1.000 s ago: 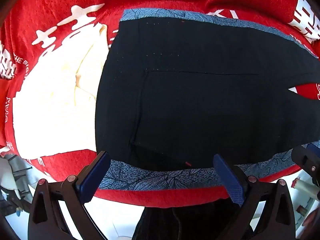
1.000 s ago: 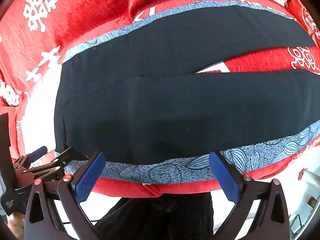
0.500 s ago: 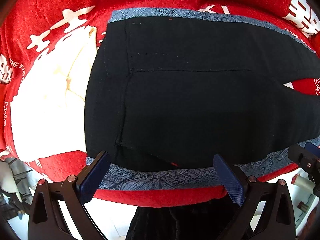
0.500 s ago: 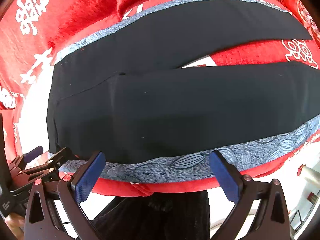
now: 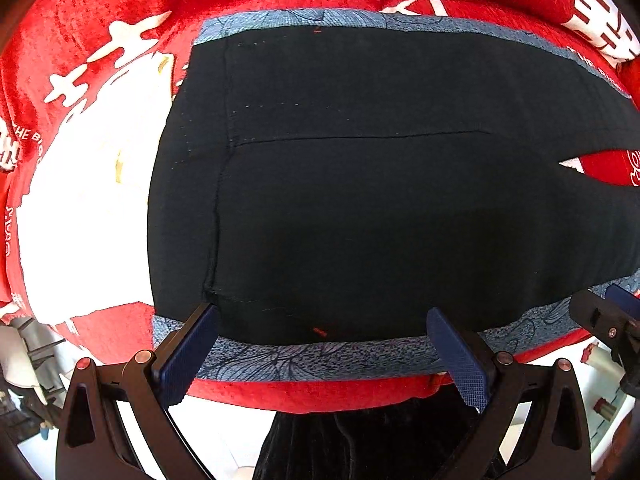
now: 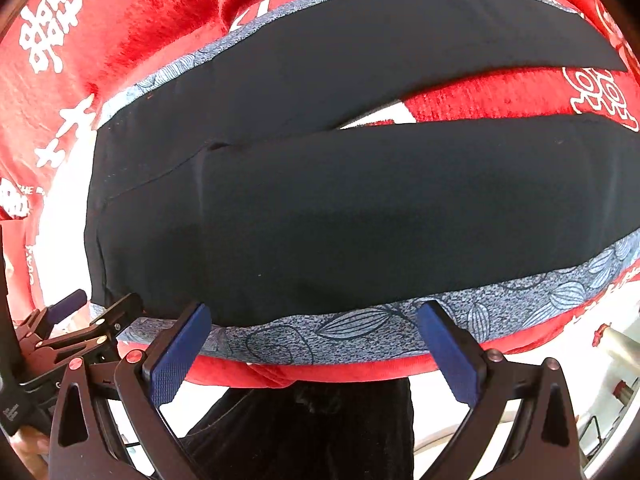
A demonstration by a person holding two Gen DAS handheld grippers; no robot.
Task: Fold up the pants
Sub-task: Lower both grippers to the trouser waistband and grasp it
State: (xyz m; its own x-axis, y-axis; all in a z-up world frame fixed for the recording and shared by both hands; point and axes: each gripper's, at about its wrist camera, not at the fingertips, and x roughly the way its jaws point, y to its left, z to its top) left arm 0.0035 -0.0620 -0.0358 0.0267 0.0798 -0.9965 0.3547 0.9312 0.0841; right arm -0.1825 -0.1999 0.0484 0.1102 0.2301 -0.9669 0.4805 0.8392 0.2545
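Black pants [image 5: 380,208] with blue-grey patterned side stripes lie flat on a red blanket, waistband to the left and both legs running right. The right wrist view shows the two legs [image 6: 380,216] spread with a red gap between them. My left gripper [image 5: 324,344] is open at the near edge by the waistband corner, its fingers just over the patterned stripe [image 5: 320,356]. Further along the near leg's edge, my right gripper [image 6: 316,340] is also open, above the stripe [image 6: 360,328]. Neither holds any cloth.
The red blanket [image 5: 120,40] with white characters covers the surface; a large white print [image 5: 88,216] lies left of the waistband. The blanket's near edge [image 6: 320,372] runs under both grippers. The left gripper [image 6: 64,336] shows at the left in the right wrist view.
Both grippers have moved in closer to the near edge of the pants, so their fingertips now reach the patterned stripe. The pants have not moved.
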